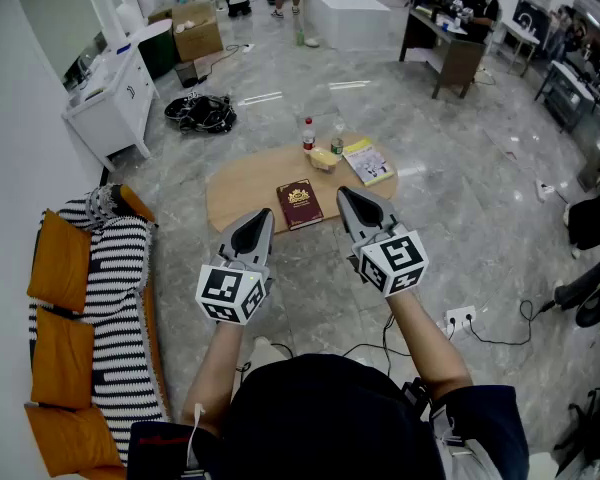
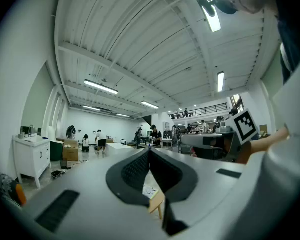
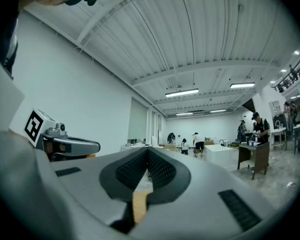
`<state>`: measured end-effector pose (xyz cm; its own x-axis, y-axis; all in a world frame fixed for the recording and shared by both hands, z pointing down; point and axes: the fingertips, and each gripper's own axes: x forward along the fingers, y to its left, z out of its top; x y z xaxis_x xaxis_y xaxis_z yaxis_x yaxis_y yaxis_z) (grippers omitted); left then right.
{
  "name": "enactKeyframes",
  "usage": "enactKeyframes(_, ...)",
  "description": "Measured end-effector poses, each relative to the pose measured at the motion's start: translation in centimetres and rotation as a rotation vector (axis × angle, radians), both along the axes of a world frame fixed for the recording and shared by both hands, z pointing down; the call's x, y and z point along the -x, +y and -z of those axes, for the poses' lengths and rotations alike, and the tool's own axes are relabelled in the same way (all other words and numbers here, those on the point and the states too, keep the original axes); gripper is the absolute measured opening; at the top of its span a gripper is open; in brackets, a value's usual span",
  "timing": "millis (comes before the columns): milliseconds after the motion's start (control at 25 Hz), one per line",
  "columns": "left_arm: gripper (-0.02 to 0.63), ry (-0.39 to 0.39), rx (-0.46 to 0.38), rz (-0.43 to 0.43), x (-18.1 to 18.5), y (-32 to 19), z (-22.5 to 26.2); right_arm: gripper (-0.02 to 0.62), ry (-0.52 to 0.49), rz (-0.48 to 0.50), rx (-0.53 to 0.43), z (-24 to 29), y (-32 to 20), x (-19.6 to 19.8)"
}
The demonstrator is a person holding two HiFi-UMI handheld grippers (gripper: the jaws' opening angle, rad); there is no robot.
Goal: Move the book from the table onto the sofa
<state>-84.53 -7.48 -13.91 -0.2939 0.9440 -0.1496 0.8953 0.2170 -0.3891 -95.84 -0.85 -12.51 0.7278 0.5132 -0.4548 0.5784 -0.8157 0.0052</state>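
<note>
Noted bare wood across the left half of the low table point(image 1: 242, 183), reachable from its near edge. Logged a cluster at the far right edge: bottle point(image 1: 308, 135), yellow object point(image 1: 324, 158), yellow-covered book point(image 1: 369, 161), close together. Saw a dark red book point(image 1: 299, 204) by the near edge, apart from these. Found open floor point(image 1: 180, 223) between the table's left edge and the striped sofa point(image 1: 115, 278). Marked orange cushions point(image 1: 58, 258) along its back edge.

We see our right gripper point(image 3: 148, 159) with its jaws closed tip to tip; a strip of wooden table point(image 3: 139, 204) shows beneath them; the left gripper point(image 3: 92, 146) hangs at left; people point(image 3: 198, 145) stand far off.
</note>
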Motion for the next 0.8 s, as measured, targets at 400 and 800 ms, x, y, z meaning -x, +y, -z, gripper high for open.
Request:
enactKeyframes(400,0.017,0.002,-0.014,0.003,0.7,-0.6,-1.2,0.015,-0.009,0.023,0.016,-0.8,-0.9,0.0)
enactKeyframes(800,0.017,-0.013,-0.013,-0.003,-0.5,1.2,-0.6,0.015,-0.015,0.029,-0.004,-0.5,1.4,-1.5)
